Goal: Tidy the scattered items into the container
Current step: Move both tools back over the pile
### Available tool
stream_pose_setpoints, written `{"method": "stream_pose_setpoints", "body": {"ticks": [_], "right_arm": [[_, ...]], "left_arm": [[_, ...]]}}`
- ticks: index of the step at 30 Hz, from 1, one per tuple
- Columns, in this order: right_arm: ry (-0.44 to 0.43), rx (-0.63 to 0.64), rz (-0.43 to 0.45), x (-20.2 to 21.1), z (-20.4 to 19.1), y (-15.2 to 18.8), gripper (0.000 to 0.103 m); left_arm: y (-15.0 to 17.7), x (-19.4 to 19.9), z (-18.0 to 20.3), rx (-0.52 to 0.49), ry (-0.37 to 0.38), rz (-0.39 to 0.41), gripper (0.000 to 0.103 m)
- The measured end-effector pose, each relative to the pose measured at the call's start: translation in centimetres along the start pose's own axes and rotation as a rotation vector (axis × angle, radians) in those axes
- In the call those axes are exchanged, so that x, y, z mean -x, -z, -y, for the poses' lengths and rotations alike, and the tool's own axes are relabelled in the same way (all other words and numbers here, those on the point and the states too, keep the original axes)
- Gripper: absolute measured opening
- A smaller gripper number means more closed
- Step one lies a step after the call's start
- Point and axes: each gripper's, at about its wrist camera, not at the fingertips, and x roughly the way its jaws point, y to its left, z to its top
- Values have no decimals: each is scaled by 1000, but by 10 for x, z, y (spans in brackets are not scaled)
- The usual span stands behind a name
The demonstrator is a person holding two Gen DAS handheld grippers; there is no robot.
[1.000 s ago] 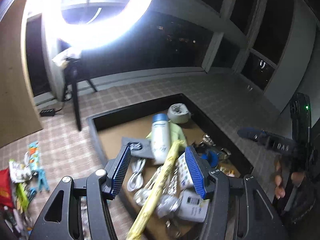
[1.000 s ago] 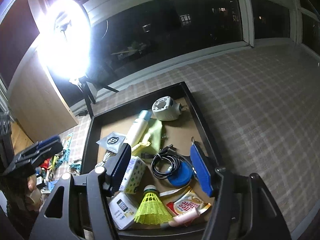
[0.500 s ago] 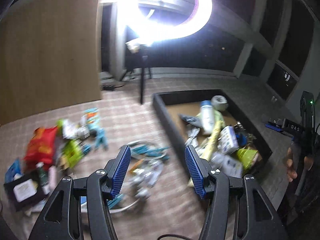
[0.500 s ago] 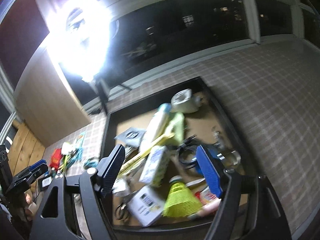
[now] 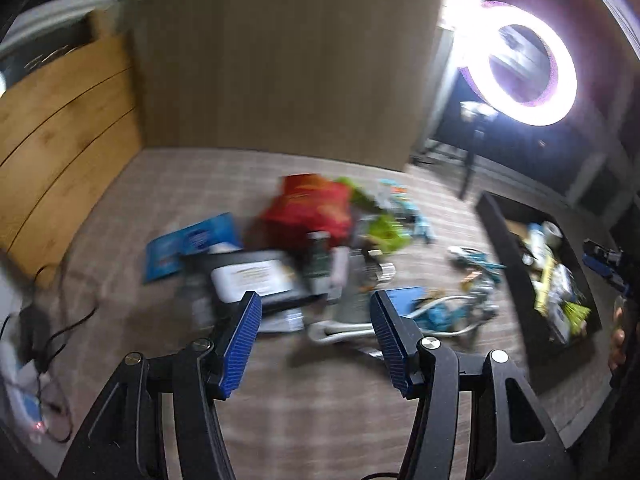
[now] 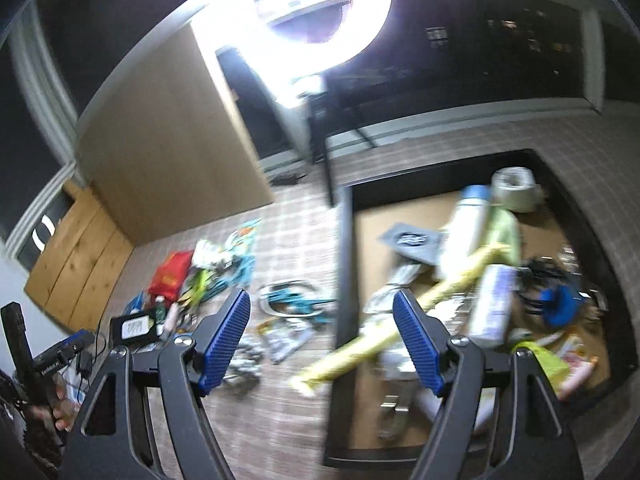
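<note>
My left gripper [image 5: 316,312] is open and empty above the floor, facing a blurred pile of scattered items: a red snack bag [image 5: 308,210], a black box with a white label [image 5: 256,280], a blue packet [image 5: 188,246] and a white cable [image 5: 360,328]. The black container [image 5: 500,240] lies to the right, holding several items. My right gripper [image 6: 322,316] is open and empty over the container's left wall [image 6: 344,264]. A long yellow packet [image 6: 400,324] leans over that wall. A white bottle [image 6: 466,228] lies inside.
A ring light on a tripod [image 5: 524,64] stands behind the container. Wooden panels [image 5: 60,120] line the left. Cables and a power strip [image 5: 28,360] lie at the far left. Teal clips and a cable ring [image 6: 288,300] lie left of the container.
Both views have swung left. The left gripper has moved from over the container, where the yellow packet lay between its fingers, to face the scattered pile. The right gripper has shifted to the container's left wall.
</note>
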Motion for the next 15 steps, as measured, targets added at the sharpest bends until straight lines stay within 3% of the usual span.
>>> {"method": "stream_pose_setpoints", "body": {"ticks": [5,11,15], "right_arm": [[9,76,-55,-40,-54,-4,73],[35,181,-130,-97,-103,-12,73],[52,200,-170,-124,-112,-19,73]], "left_arm": [[8,1,-52,60,-72,-2,54],[12,-25,-80,134,-31,-52,54],[11,-48,-86,166,-19,-79,55]]}}
